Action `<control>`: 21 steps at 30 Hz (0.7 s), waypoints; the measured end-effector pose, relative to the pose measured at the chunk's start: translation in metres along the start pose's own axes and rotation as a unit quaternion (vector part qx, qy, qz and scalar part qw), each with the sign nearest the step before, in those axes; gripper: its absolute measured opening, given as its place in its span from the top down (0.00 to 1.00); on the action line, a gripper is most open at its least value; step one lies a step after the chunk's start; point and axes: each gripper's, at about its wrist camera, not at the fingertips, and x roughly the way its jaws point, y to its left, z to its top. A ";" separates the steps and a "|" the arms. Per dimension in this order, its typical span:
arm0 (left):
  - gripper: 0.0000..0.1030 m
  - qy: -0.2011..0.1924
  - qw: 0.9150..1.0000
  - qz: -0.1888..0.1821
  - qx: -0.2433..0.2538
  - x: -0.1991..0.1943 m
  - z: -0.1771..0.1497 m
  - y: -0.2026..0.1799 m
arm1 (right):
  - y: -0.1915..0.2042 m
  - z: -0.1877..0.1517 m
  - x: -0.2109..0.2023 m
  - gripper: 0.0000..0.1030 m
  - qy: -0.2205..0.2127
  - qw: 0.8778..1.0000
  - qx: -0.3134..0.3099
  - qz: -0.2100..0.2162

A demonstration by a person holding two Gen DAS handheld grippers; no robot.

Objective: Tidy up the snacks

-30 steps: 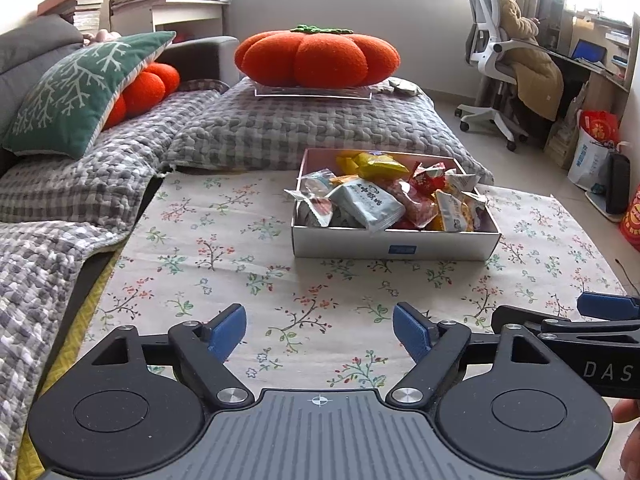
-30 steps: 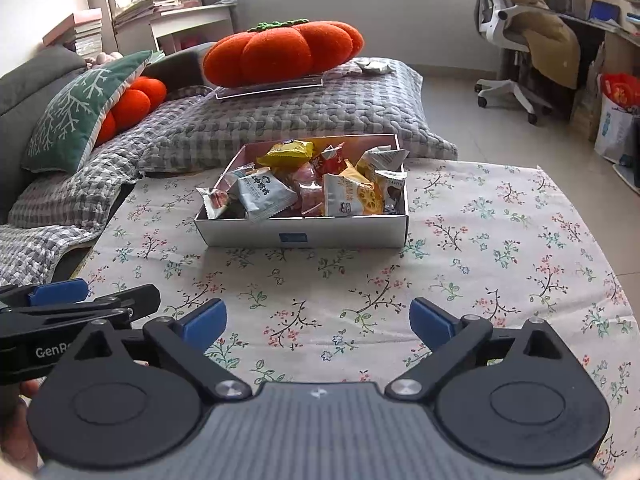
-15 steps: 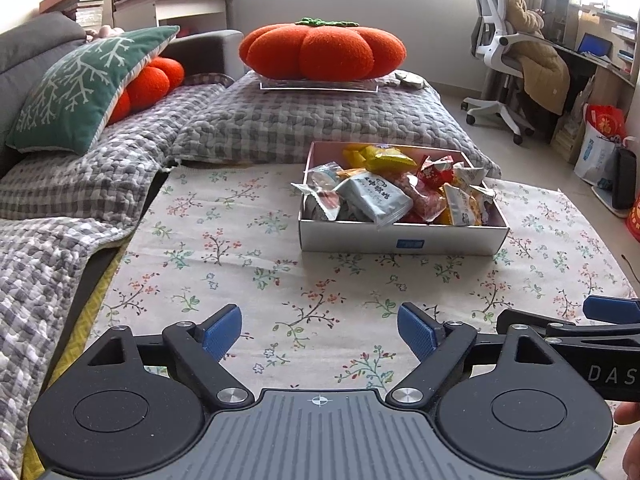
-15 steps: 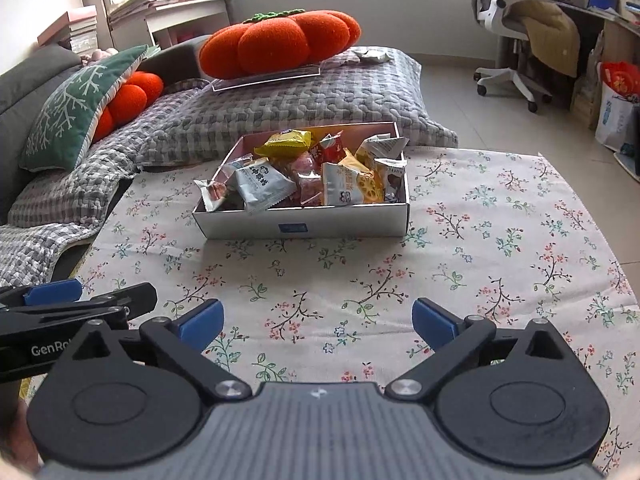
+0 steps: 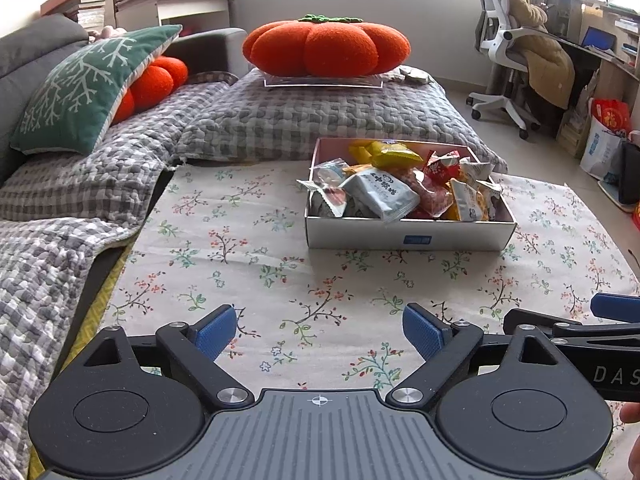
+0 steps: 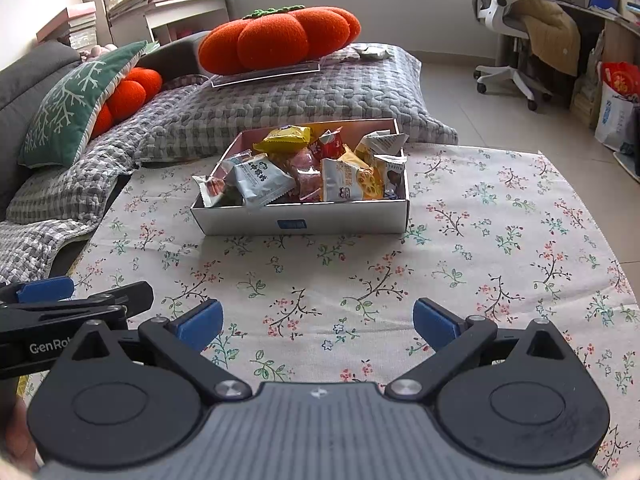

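A shallow white box full of several wrapped snack packets stands on a floral tablecloth. A grey-blue packet lies on top near the front, a yellow one at the back. My left gripper is open and empty, held low over the cloth well short of the box. My right gripper is open and empty, also short of the box. Each gripper shows at the edge of the other's view.
A grey checked sofa cover borders the cloth on the left, with a green cushion. An orange pumpkin cushion sits on a grey pad behind the box. An office chair and desk stand at the far right.
Both grippers have risen and pulled back slightly, so the box sits a little lower and farther in each view. Both stay open and empty.
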 end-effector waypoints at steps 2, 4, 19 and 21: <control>0.11 0.000 1.000 0.000 -0.001 0.000 0.000 0.000 | 0.000 0.000 0.000 0.01 0.000 1.000 0.000 0.000; 0.11 -0.001 1.000 -0.001 0.000 0.000 0.000 0.000 | 0.000 0.000 0.000 0.01 0.000 1.000 0.000 0.000; 0.11 -0.001 1.000 -0.001 0.001 0.001 -0.001 0.000 | -0.001 -0.001 0.001 0.01 0.002 1.000 0.000 0.001; 0.11 -0.001 1.000 -0.001 0.001 0.001 -0.001 0.000 | -0.002 -0.002 0.002 0.01 0.003 1.000 0.000 0.002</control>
